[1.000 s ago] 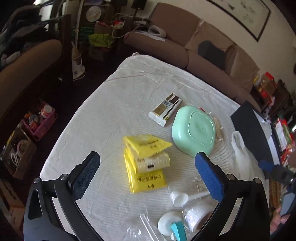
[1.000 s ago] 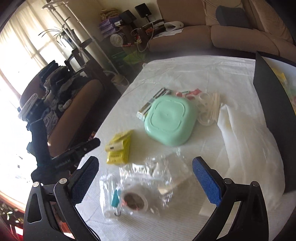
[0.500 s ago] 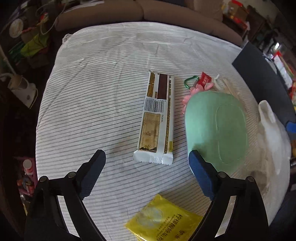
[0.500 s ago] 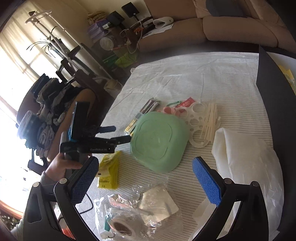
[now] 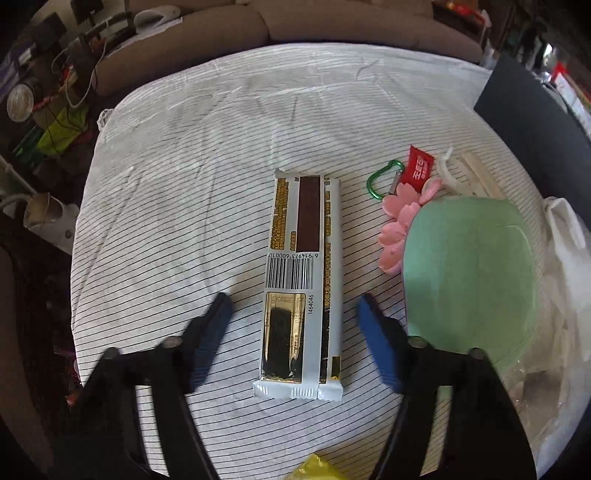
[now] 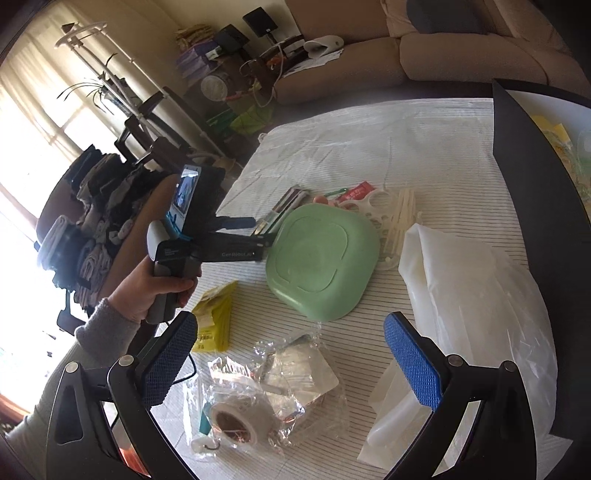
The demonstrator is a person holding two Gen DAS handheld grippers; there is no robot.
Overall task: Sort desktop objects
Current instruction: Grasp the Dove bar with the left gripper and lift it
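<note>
A white, gold and brown snack bar wrapper [image 5: 303,284] lies flat on the striped cloth. My left gripper [image 5: 295,306] is open, low over it, one finger on each side of its near half. It shows in the right wrist view [image 6: 258,236] beside the upturned green bowl [image 6: 321,260], which is also in the left wrist view [image 5: 469,280]. My right gripper [image 6: 291,354] is open and empty above a clear bag with a tape roll [image 6: 236,421]. Yellow packets [image 6: 216,321] lie at the left.
A green carabiner [image 5: 382,179], a red tag [image 5: 419,168] and a pink flower piece [image 5: 400,221] lie by the bowl. A white plastic bag [image 6: 476,295] and a black board [image 6: 535,173] are at the right. A sofa [image 5: 295,26] stands beyond the table.
My left gripper has moved forward from the yellow packets and dropped low over the snack bar, its fingers now flanking it. My right gripper has drifted slightly nearer the bowl.
</note>
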